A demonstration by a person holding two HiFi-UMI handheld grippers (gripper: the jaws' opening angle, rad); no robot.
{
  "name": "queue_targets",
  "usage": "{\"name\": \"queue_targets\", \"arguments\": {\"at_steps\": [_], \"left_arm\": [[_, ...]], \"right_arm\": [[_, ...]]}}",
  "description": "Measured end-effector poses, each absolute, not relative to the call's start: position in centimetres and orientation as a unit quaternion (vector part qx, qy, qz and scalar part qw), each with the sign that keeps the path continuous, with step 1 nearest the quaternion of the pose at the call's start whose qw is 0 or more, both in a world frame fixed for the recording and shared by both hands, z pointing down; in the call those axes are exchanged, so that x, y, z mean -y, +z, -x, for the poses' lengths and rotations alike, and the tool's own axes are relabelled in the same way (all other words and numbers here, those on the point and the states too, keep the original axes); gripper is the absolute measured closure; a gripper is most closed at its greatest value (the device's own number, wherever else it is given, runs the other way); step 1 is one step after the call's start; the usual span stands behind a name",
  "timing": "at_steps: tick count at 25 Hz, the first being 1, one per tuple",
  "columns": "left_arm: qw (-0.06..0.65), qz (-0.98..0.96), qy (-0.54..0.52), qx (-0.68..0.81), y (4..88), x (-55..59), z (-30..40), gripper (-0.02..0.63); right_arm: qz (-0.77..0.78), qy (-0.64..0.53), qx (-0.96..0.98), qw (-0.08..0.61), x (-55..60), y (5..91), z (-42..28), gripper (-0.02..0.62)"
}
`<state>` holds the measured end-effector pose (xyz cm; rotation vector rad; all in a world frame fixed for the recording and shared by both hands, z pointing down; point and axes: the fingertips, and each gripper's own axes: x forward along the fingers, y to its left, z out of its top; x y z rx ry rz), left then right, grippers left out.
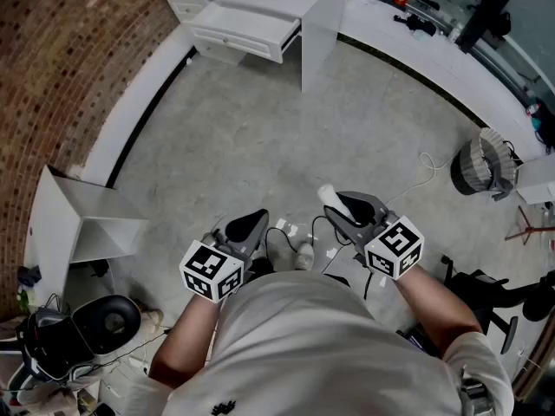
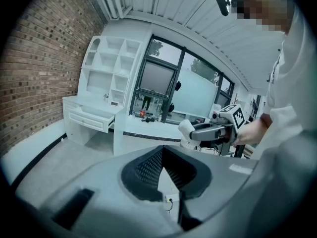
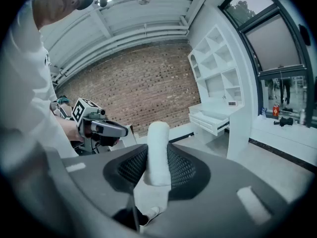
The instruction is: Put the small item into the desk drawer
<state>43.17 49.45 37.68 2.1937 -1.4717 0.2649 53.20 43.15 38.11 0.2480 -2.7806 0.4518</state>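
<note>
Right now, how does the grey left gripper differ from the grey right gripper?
The left gripper has jaws apart, empty; the right gripper clamps a white cylindrical roll. The right gripper reaches further forward than the left gripper. Both carry marker cubes, far from the white desk's open drawer.

Readable text: none that I can make out in any view.
My left marker cube (image 1: 211, 269): black-and-white square patterns, no letters.
My right marker cube (image 1: 395, 248): the same.
Shirt emblem (image 1: 224, 408): dark, too small to read.
</note>
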Motion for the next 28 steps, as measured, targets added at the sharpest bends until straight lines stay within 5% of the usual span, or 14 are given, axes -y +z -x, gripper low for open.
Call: {"name": "queue_targets", "arguments": {"at_steps": [14, 28], "left_arm": [[0.243, -0.804, 0.108, 0.531, 38.3, -48.1, -41.3, 0.6], [0.227, -0.841, 0.089, 0.483, 37.2, -40.5, -24.9, 0.6]], "right_arm": [[-0.084, 0.158, 0.97, 0.164, -40.6, 39.1, -51.0, 0.466], [-0.151, 0.155, 0.96, 0.178, -31.6, 38.0, -35.6, 0.462]]}}
